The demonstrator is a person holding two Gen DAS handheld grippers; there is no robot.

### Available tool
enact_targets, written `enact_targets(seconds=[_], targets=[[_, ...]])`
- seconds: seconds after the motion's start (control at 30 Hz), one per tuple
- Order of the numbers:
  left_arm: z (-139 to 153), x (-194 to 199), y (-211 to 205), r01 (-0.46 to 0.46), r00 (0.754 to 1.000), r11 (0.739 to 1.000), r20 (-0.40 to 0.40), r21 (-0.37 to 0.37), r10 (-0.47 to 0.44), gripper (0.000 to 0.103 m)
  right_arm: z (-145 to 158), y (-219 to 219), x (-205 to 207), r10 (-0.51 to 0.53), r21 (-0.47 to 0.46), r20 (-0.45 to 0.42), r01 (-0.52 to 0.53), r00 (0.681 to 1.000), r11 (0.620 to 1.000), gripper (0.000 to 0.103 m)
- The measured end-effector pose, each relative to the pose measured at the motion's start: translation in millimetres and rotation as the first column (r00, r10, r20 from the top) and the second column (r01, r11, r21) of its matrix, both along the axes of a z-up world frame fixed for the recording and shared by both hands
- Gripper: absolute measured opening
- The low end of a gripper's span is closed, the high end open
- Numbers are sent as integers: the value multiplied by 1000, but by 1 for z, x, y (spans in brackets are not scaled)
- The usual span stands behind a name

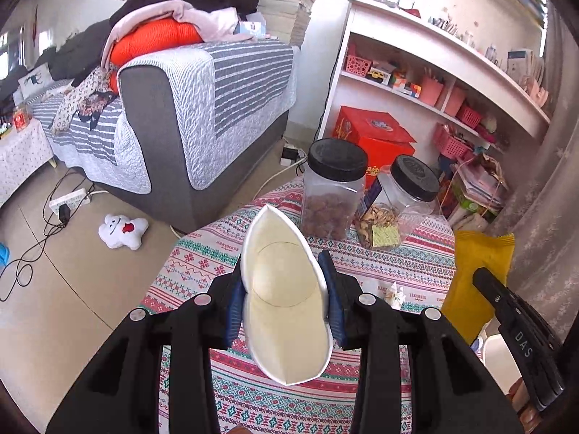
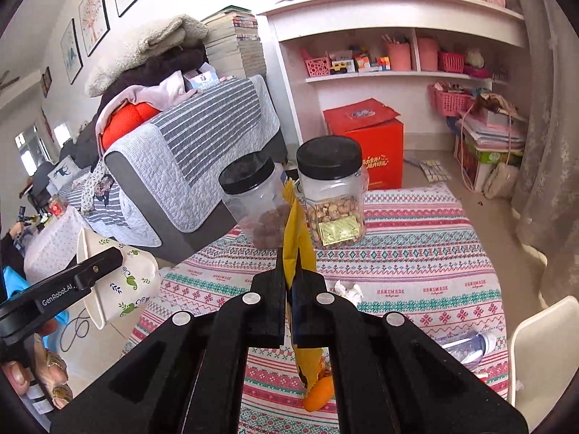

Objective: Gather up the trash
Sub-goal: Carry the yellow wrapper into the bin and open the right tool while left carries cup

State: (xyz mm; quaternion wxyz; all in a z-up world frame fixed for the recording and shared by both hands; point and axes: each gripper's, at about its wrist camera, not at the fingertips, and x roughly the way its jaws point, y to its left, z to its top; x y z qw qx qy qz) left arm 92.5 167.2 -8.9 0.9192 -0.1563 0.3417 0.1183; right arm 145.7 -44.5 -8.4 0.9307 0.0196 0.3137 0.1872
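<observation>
Left gripper (image 1: 286, 307): jaws squeezing a paper cup (image 1: 286, 289), mouth toward the camera, held above the table (image 1: 398, 264). Right gripper (image 2: 287, 285): clamped on a yellow wrapper (image 2: 295, 246), standing edge-on between the jaws. Crumpled tissue (image 2: 347, 291): on the cloth just beyond the right gripper. Two jars (image 2: 331, 195): at the far edge.

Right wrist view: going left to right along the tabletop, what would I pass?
Squashed paper cup held at the left edge → brown-snack jar → nut jar → crumpled tissue → plastic bottle lying at the right.
</observation>
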Motion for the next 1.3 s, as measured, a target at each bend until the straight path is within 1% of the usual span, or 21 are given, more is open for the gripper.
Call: enact_targets(seconds=[0.17,0.33,0.53,0.67,1.0,1.17,1.3], targets=[[12,-3,-13,-22,998,997,67,75,17,38,14,-3,-15,-18,-25,89,21,996,999,1],[22,-7,-35,-29,991,986,130,163,8,38,28,-11,-25,-47,-37,160,54,986,998,1],[33,-11,-66,-24,980,976,197,215,-19,38,37,-23,-36,-87,-72,228,106,970,992,1],[37,-10,-84,-2,975,975,216,223,-48,38,42,-36,-41,-121,-84,261,147,958,986,1],[41,-7,-133,64,964,969,237,238,-122,38,52,-85,-52,-224,-94,302,263,927,960,1],[42,-6,-161,107,955,965,245,239,-166,38,55,-117,-61,-280,-116,332,334,901,935,1],[43,-4,-185,145,948,960,245,240,-205,38,53,-156,-64,-352,-126,334,412,874,903,1]])
